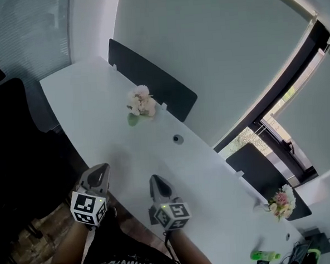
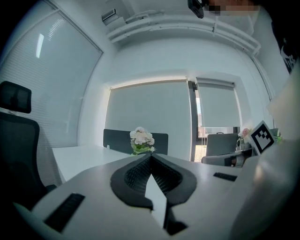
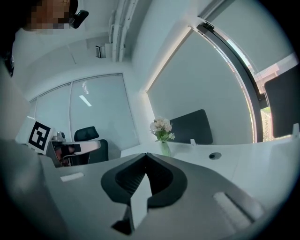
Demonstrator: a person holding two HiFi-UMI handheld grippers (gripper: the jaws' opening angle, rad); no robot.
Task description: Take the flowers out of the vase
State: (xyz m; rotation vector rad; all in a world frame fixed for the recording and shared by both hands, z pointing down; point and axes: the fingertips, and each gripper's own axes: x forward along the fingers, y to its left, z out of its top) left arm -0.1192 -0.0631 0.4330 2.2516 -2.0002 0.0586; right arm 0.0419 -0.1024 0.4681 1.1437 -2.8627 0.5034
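My left gripper [image 2: 151,157] has its jaws pressed together with nothing between them, and my right gripper [image 3: 146,157] is the same: jaws together, empty. In the head view the left gripper [image 1: 102,172] and right gripper [image 1: 156,183] sit side by side at the near edge of the white counter [image 1: 91,105], both well short of the vase [image 1: 133,120] and aimed roughly toward it.

The vase stands upright on the counter, and the flowers [image 1: 141,101], a pale pink and white bunch, are in it. From the right gripper view the clear vase [image 3: 165,148] shows green stems under the blooms [image 3: 161,126]. Just behind the vase runs a dark divider panel [image 1: 150,79]. A round cable hole [image 1: 178,138] lies in the counter to the right of the vase. Far to the vase's right stands a second bouquet [image 1: 282,200], with a green bottle [image 1: 265,256] nearer me. A black chair [image 1: 7,110] sits well left of the vase.
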